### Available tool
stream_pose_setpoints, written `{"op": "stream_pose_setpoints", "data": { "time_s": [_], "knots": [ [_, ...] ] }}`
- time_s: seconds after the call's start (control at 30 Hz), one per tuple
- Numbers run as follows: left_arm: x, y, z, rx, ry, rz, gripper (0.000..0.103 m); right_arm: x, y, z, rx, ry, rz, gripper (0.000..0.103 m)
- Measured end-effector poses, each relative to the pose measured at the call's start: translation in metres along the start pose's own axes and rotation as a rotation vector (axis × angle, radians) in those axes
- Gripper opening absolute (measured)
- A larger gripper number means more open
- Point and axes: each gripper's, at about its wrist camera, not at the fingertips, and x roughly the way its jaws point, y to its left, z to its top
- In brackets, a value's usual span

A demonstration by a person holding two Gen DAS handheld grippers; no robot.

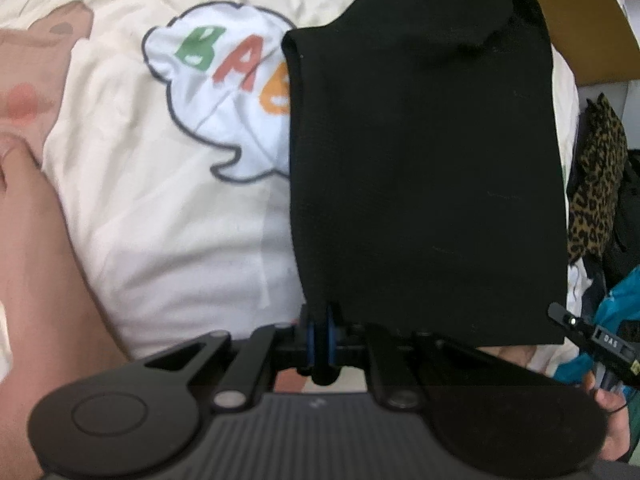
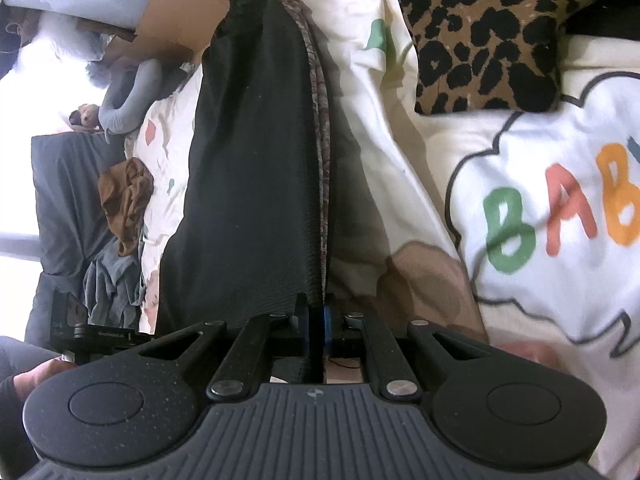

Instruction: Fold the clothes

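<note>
- Cream cotton bedsheet (image 2: 420, 184) with a white, dark-outlined speech bubble (image 2: 560, 216) printed on it: large letters "BAB", green, pink, orange; the rest is cut off.
- Small black clip-on device (image 1: 600, 340): tiny white label, seemingly "DAS".

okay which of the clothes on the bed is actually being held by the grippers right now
The black garment. The left gripper and right gripper are both shut on its edge, while the leopard-print piece and brown garment lie untouched.

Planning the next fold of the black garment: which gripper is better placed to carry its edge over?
Left, probably. Both the left gripper and right gripper pinch the black garment, but open bedding lies beside the left.
</note>
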Motion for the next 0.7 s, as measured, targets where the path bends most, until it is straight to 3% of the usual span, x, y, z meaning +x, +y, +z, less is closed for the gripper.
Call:
{"op": "stream_pose_setpoints", "data": {
  "time_s": [0.3, 0.47, 0.6, 0.7],
  "knots": [
    [-0.008, -0.016, -0.025, 0.013, 0.036, -0.009, 0.006, -0.029, 0.009, -0.012, 0.004, -0.022, 0.008, 0.004],
    [-0.045, -0.017, -0.029, 0.073, 0.031, -0.036, 0.006, -0.045, 0.024, -0.007, -0.022, -0.044, 0.005, 0.004],
    [-0.081, -0.021, -0.006, 0.1, 0.002, -0.057, 0.006, -0.062, 0.044, 0.003, -0.058, -0.058, 0.006, 0.004],
    [-0.093, -0.025, -0.007, 0.12, -0.016, -0.069, 0.006, -0.074, 0.061, 0.01, -0.084, -0.067, 0.007, 0.004]
  ]
}}
